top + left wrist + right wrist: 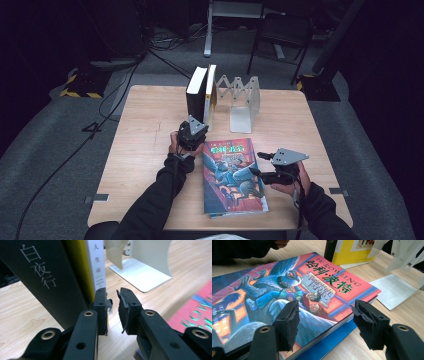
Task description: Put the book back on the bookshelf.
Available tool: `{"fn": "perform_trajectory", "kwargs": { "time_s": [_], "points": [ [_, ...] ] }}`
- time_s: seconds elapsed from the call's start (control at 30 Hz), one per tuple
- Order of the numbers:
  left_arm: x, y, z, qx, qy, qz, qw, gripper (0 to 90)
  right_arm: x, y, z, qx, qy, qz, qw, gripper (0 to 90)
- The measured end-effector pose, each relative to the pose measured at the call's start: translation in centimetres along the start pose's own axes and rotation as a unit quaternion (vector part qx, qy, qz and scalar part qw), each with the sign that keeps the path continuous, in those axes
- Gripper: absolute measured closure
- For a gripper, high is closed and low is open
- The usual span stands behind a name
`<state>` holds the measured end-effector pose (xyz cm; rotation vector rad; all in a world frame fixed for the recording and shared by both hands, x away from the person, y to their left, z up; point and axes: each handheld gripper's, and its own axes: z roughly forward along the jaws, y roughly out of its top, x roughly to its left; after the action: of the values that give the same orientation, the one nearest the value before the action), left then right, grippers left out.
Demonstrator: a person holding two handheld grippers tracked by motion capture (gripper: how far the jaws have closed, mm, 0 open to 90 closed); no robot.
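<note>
Books and a bookend on the desk [145,130]

Two upright books [201,95] stood at the desk's far middle, with the folding bookend [244,102] just to their right. A large book [231,176] lay flat nearer the person, in front of both. The left gripper [192,131] sat just before the upright books; the right gripper [260,164] reached the flat book's right edge.

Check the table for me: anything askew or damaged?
The foam pads on the right tongs look torn and ragged at the edges. The colourful illustrated book lies flat, while the black book and yellow-covered book stand upright beside the metal accordion bookend.
</note>
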<state>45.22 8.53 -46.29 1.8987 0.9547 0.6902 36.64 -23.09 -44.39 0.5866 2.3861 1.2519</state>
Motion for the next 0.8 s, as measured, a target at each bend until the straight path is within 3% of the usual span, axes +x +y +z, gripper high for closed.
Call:
{"fn": "perform_trajectory", "kwargs": {
  "time_s": [0.13, 0.27, 0.53, 0.77, 0.8],
  "points": [
    [0.2, -0.3, -0.9, 0.003, -0.018, 0.004, 0.9998, 74.1, 0.0, -0.1, -0.3, 0.002, 0.001, 0.001, 1.0, 37.7],
    [0.3, -1.1, -2.2, 0.016, -0.04, 0.025, 0.9988, 70.6, 0.1, -0.4, -0.7, 0.002, 0.002, 0.006, 1.0, 37.5],
    [0.5, -2.0, -4.1, 0.033, -0.062, 0.049, 0.9963, 64.3, 0.2, -0.8, -1.4, 0.007, 0.008, 0.01, 0.9999, 37.0],
    [0.1, -3.1, -5.3, 0.053, -0.078, 0.076, 0.9927, 62.5, 0.5, -1.5, -1.9, 0.013, 0.013, 0.014, 0.9997, 36.5],
    [-0.1, -3.5, -5.8, 0.062, -0.083, 0.089, 0.9906, 62.4, 0.6, -1.5, -2.0, 0.015, 0.014, 0.014, 0.9997, 36.4]
  ]
}}
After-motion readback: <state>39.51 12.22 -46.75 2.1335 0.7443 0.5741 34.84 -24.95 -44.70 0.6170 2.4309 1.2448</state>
